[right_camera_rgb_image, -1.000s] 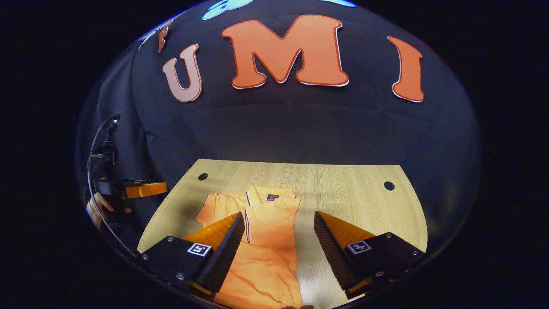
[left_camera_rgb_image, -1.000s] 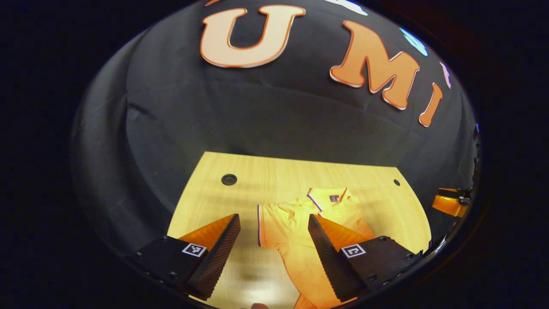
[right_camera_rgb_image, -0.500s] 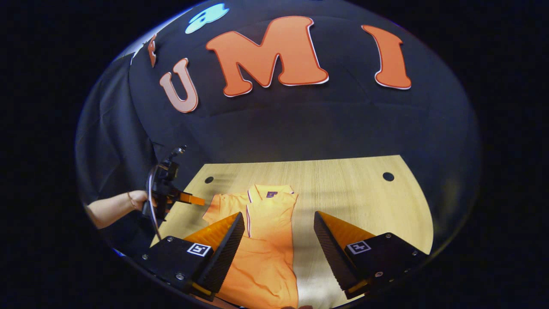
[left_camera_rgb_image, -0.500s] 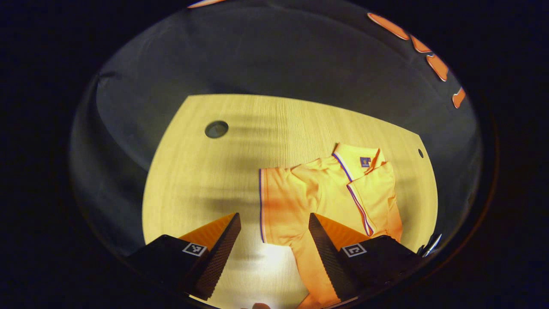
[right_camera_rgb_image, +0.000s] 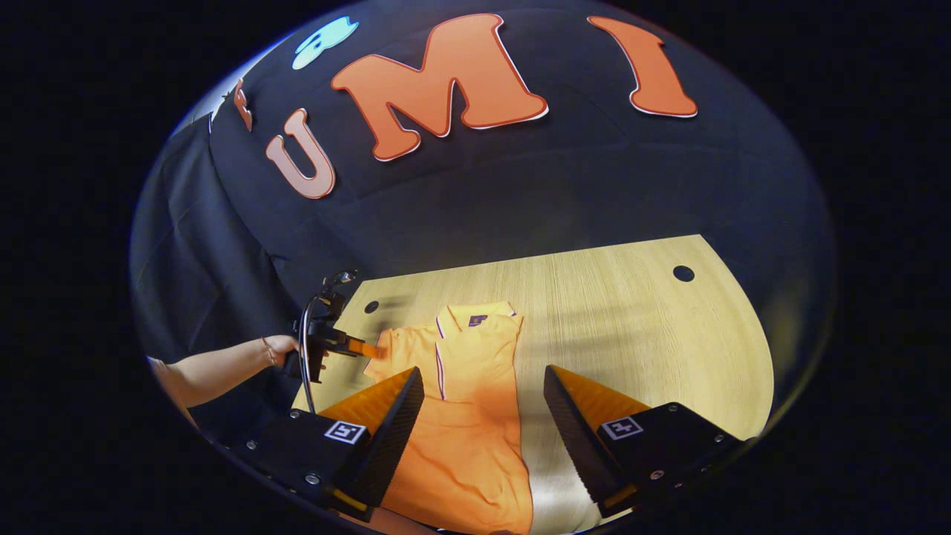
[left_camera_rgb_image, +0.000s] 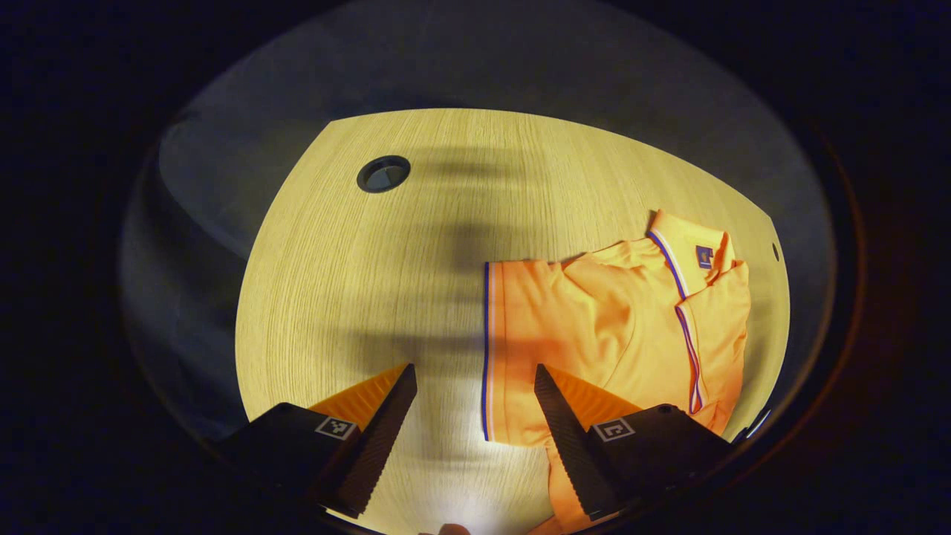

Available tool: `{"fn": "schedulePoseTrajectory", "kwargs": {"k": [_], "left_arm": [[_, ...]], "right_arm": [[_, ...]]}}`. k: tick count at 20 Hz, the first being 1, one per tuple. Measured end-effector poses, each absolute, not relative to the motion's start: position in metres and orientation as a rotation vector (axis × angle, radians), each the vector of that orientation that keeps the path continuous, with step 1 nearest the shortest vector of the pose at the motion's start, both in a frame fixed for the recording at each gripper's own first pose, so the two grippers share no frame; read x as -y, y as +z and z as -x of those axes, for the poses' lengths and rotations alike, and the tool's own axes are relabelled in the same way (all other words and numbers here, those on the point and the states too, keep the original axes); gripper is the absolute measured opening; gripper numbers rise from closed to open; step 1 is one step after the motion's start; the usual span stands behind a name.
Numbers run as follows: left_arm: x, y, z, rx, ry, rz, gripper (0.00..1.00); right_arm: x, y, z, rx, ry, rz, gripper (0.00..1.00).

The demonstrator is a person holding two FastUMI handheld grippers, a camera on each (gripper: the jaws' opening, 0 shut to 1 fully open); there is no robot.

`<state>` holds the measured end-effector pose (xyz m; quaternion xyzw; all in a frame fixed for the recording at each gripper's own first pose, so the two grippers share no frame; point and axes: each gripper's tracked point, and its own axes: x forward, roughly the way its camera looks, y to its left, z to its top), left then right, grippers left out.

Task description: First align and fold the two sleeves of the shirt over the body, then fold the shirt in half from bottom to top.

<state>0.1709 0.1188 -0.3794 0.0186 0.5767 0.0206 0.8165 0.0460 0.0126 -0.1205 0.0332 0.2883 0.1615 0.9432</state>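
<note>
The orange shirt (right_camera_rgb_image: 464, 416) lies flat on the wooden table (right_camera_rgb_image: 639, 327), collar (left_camera_rgb_image: 687, 249) toward the far edge and hem toward the near edge. One sleeve is already folded over the body, its striped cuff running down the chest. The other sleeve (left_camera_rgb_image: 520, 349) is spread out sideways on the bare wood, its striped cuff edge (left_camera_rgb_image: 487, 349) forming the outer limit of the garment. The step in hand is judged to be the second sleeve fold. The left gripper (left_camera_rgb_image: 472, 438) is positioned low over this sleeve with its jaws apart and nothing between them; the cuff edge lies in the gap between the two fingers. In the right gripper view the same tool (right_camera_rgb_image: 349, 346), held by a hand (right_camera_rgb_image: 281, 348), sits at the sleeve's outer edge. The right gripper (right_camera_rgb_image: 483, 438) hovers above the lower body of the shirt with jaws apart, also empty. The next move calls for lowering the left gripper onto the cuff, closing on the fabric, then carrying it across the body to align with the folded sleeve.
</note>
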Motion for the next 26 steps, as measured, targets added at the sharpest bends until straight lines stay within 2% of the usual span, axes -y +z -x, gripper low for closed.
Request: {"fn": "schedulePoseTrajectory", "kwargs": {"k": [10,12,15,16,17,21,26], "left_arm": [[-0.122,-0.389,-0.166,-1.252,0.078,-0.067,0.98],[-0.116,-0.391,-0.167,-1.238,0.071,-0.065,0.87],[-0.103,-0.398,-0.167,-1.213,0.041,-0.051,0.23],[-0.103,-0.397,-0.165,-1.21,0.041,-0.043,0.09],[-0.106,-0.395,-0.163,-1.224,0.053,-0.037,0.03],[-0.097,-0.36,-0.162,-1.175,0.022,-0.056,0.03],[-0.05,-0.301,-0.164,-1.086,-0.057,-0.099,0.02]], "right_arm": [[-0.01,-0.127,-0.048,-0.606,0.325,-0.066,0.99],[-0.012,-0.125,-0.047,-0.6,0.329,-0.069,0.99],[-0.012,-0.123,-0.046,-0.594,0.321,-0.057,0.99],[-0.012,-0.123,-0.045,-0.594,0.318,-0.054,0.99],[-0.011,-0.121,-0.042,-0.593,0.317,-0.056,0.99],[-0.005,-0.111,-0.035,-0.564,0.314,-0.05,0.99],[0.006,-0.096,-0.03,-0.505,0.294,-0.019,0.99]]}}
